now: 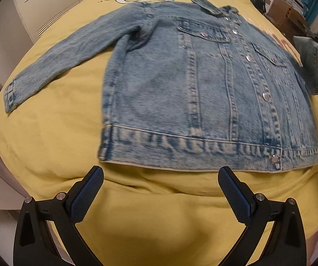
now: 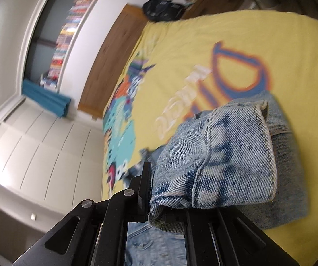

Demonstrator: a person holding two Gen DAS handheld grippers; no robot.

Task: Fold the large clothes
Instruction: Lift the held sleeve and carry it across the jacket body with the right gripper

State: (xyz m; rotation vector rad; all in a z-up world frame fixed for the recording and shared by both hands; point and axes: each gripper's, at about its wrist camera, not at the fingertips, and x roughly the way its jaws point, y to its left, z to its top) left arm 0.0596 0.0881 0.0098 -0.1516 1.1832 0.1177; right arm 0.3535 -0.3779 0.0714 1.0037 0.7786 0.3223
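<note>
A light-blue denim jacket (image 1: pixel 194 84) lies front-up and buttoned on a yellow printed bedspread (image 1: pixel 59 146). Its left sleeve (image 1: pixel 55 64) stretches out flat toward the bed's left edge. My left gripper (image 1: pixel 161 177) hovers open just short of the jacket's hem, nothing between its blue pads. The jacket's right sleeve (image 1: pixel 309 64) is lifted off the bed at the right edge of the left wrist view. In the right wrist view my right gripper (image 2: pixel 159 190) is shut on that sleeve's cuff (image 2: pixel 225 155), which drapes over and hides the right finger.
White drawers (image 2: pixel 39 153) and a wooden headboard (image 2: pixel 117 51) stand beyond the bed's far side. A black bag (image 2: pixel 163 8) sits past the bed's corner. Cardboard boxes (image 1: pixel 285 8) stand at the upper right. Bare yellow bedspread (image 2: pixel 203 40) lies beside the jacket.
</note>
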